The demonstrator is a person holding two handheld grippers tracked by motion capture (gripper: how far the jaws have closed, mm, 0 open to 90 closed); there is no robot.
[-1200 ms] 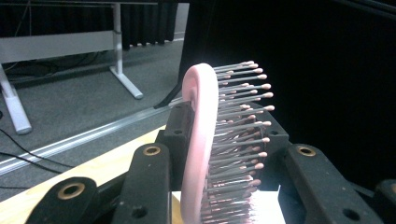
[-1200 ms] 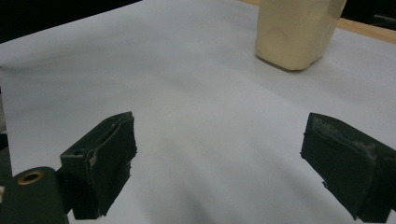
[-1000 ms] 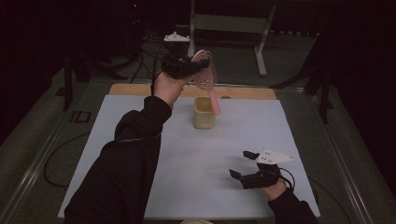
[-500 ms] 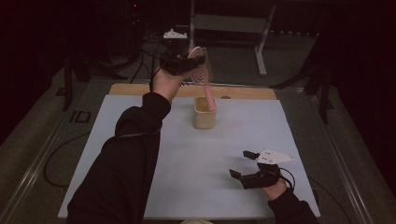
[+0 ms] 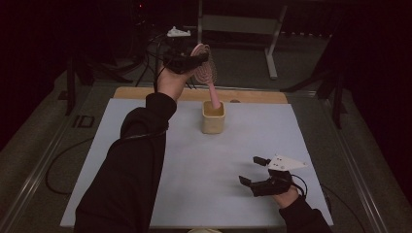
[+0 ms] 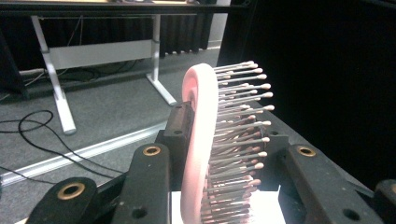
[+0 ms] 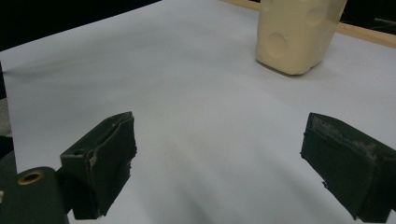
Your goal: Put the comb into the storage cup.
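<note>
My left gripper (image 5: 187,60) is raised above the far side of the table, shut on the head of a pink hairbrush (image 5: 205,68). In the left gripper view the jaws clamp the pink hairbrush (image 6: 198,140) from both sides, bristles facing right. Its handle slants down into the mouth of a cream cup (image 5: 214,119) standing at the back middle of the white mat (image 5: 184,160). My right gripper (image 5: 248,170) rests low at the front right, open with nothing between its fingers. In the right gripper view, the right gripper (image 7: 219,158) points across bare mat toward the cream cup (image 7: 294,32).
A wooden strip (image 5: 252,96) runs along the mat's far edge. Black cables (image 5: 58,165) trail on the floor at the left. A metal table frame (image 5: 269,43) stands behind. Dark floor borders the mat on both sides.
The left hand has shifted slightly, bringing the brush's handle end from beside the cup's right rim into its mouth. The right gripper has stayed still.
</note>
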